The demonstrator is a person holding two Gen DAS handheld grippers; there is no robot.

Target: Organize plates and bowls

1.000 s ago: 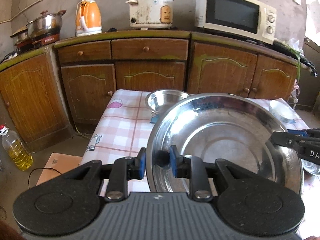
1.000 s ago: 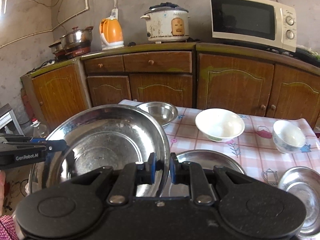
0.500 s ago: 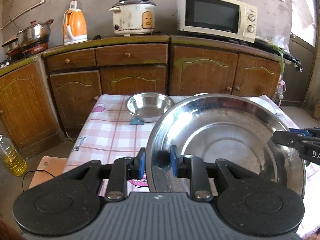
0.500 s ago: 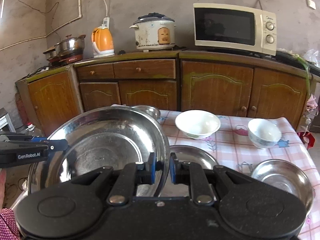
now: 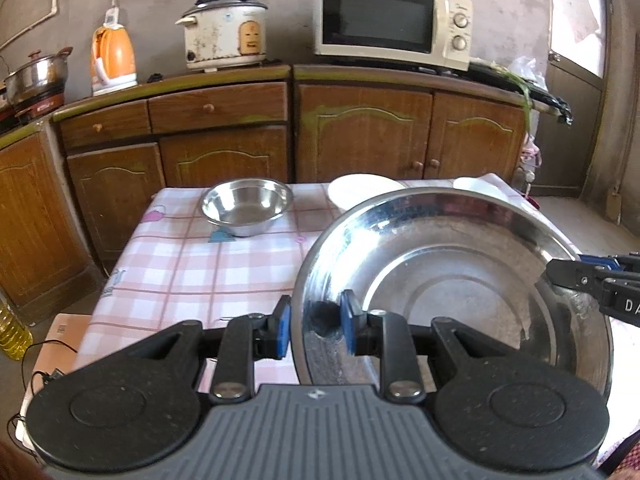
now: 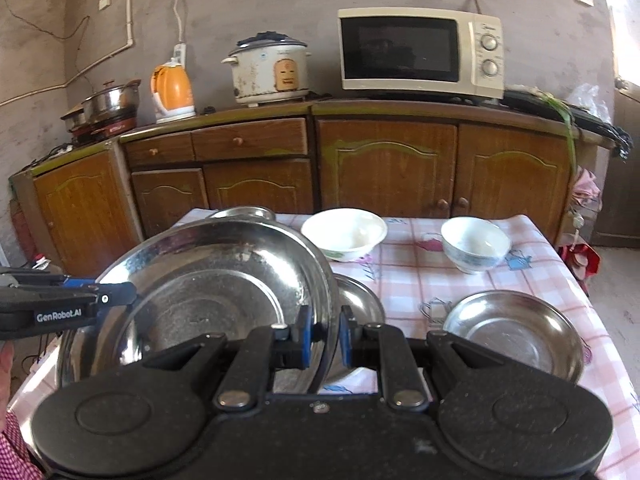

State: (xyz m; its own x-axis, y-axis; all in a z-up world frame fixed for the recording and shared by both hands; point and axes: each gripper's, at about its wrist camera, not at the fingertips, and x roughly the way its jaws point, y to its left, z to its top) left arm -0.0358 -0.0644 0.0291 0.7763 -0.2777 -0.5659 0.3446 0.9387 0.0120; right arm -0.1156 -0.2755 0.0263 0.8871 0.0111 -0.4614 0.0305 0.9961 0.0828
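I am holding the large steel basin (image 5: 460, 280) above the checked table (image 5: 192, 264), left gripper (image 5: 314, 326) and right gripper (image 6: 325, 336) each pinching its rim.

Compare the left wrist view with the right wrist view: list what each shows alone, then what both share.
Left wrist only: the oil bottle on the floor and the whole small steel bowl.

Right wrist only: the blue-patterned bowl, the steel plate at the table's right, and another steel dish behind the basin.

Both: the large steel basin clamped at opposite rims by the left gripper and right gripper, the white bowl, and the microwave.
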